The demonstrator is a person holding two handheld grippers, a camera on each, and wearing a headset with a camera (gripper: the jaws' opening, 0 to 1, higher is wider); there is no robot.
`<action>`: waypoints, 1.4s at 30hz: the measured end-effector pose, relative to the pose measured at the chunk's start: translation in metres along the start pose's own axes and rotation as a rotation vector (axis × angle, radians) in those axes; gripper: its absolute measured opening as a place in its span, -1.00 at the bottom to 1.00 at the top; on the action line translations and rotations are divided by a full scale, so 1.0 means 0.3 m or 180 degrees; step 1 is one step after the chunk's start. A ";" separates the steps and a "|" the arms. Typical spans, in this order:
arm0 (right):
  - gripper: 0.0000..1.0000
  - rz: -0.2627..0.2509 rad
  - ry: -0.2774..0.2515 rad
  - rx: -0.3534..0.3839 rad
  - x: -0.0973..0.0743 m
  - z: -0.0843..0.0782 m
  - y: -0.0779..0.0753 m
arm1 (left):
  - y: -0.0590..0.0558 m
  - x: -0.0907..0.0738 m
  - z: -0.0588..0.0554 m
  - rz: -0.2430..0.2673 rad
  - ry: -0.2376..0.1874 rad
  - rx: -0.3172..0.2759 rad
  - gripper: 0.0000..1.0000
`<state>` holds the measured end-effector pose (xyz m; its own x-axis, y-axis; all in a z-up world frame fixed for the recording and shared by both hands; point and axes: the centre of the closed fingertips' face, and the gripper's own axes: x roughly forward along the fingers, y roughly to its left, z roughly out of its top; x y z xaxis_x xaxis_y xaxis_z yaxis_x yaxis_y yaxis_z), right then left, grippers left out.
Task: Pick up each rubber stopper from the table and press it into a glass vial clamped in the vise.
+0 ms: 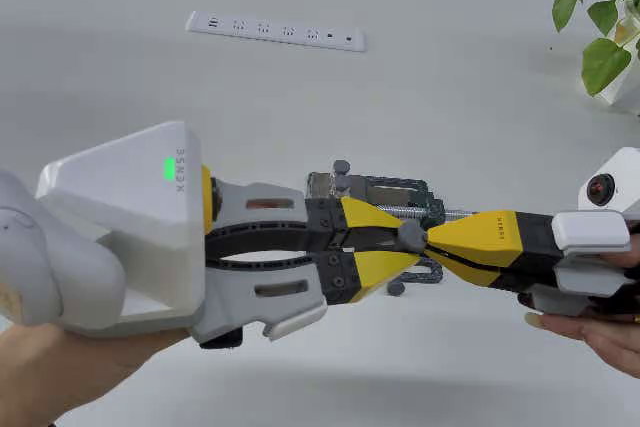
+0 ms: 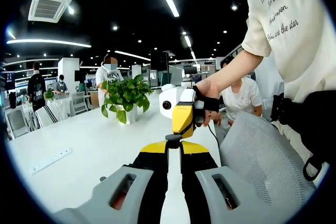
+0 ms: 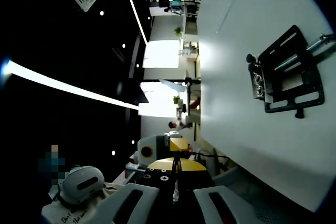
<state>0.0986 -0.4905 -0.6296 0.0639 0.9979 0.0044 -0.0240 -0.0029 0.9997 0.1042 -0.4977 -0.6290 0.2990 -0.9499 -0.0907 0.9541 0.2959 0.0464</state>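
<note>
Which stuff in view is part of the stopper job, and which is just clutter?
Job: rubber stopper, at the meeting tips of the left gripper and right gripper; vise; glass vials in it.
Lying about: power strip; potted plant; mesh chair.

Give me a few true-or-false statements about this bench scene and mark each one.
1. A dark grey rubber stopper is pinched at the jaw tips of the left gripper. True.
2. The right gripper has its jaws wide open. False: they are shut, with the tips close to the stopper.
3. The long white power strip lies beyond the black metal vise on the white table. True.
4. The green leafy potted plant stands at the table's far left. False: it stands at the far right.
</note>
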 end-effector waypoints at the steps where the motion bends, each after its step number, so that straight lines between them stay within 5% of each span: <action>1: -1.00 -0.0003 0.0000 -0.0008 -0.001 0.001 0.000 | 0.000 -0.001 -0.001 -0.0001 -0.0001 -0.0007 -0.92; 7: -1.00 -0.0002 0.0008 -0.0162 0.005 -0.001 0.004 | 0.000 -0.003 -0.001 0.0000 0.0000 -0.0007 -0.92; 11: -1.00 -0.0067 0.0051 -0.0509 0.002 0.001 0.006 | 0.002 -0.003 -0.007 0.0012 0.0016 -0.0019 -0.92; 14: -0.80 -0.0073 0.0089 -0.0576 -0.001 0.000 0.028 | 0.003 -0.004 -0.019 0.0023 0.0048 -0.0036 -0.92; 19: -0.44 -0.0376 0.0252 -0.1262 -0.013 0.006 0.021 | 0.000 -0.001 -0.039 0.0040 0.0109 -0.0064 -0.92; 25: -0.21 -0.0825 0.0552 -0.2226 -0.034 0.023 -0.007 | -0.008 0.010 -0.053 0.0027 0.0177 -0.0151 -0.92; 31: -0.19 -0.0944 0.0848 -0.2790 -0.037 0.029 0.004 | -0.010 0.025 -0.071 0.0017 0.0262 -0.0221 -0.92; 42: -0.27 -0.1499 0.1793 -0.3984 -0.050 0.026 -0.029 | -0.012 0.042 -0.110 -0.0006 0.0430 -0.0374 -0.92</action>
<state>0.1057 -0.5060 -0.6383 -0.0742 0.7836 -0.6168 -0.9693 0.0887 0.2292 0.1050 -0.5076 -0.6630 0.2891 -0.9307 -0.2239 0.9478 0.3112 -0.0698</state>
